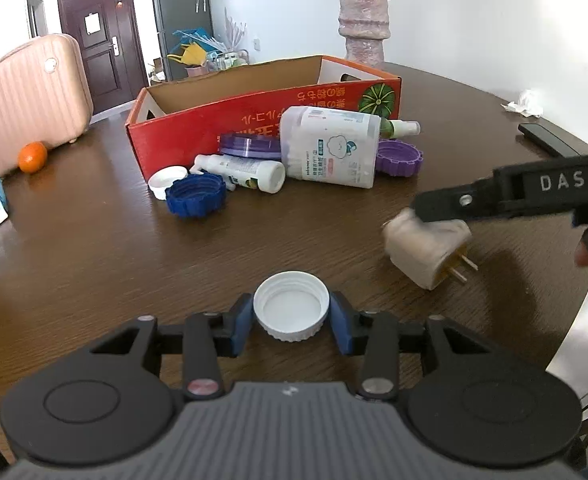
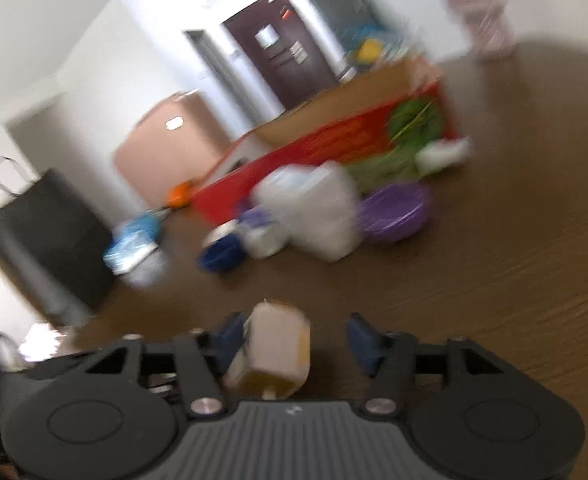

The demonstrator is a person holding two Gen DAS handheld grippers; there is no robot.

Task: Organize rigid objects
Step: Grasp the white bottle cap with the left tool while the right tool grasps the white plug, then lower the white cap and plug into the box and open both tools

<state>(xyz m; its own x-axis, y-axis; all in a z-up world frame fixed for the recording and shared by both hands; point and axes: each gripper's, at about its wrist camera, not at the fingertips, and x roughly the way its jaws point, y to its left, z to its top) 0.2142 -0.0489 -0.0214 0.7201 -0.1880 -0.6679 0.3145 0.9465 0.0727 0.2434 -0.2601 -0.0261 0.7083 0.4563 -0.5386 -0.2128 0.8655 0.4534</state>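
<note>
Cap: white ribbed plastic screw cap [image 1: 291, 306], pinched in my left gripper [image 1: 292, 322]; open red cardboard box [image 1: 254, 104] straight ahead across the table [image 1: 94, 240]
Plug: beige plastic plug adapter [image 2: 272, 354] on the table between my right gripper [image 2: 294, 344]'s parted jaws, touching one finger, ungripped

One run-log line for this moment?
left claw: shut on white cap | right claw: open around plug adapter | red box: unfilled

Glossy wooden table [image 1: 94, 240], ribbed white plastic cap [image 1: 291, 306], cardboard box [image 1: 214, 120].

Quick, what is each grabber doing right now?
Left gripper: shut on the white cap.
Right gripper: open; the beige plug sits between its jaws, touching one finger only.
</note>
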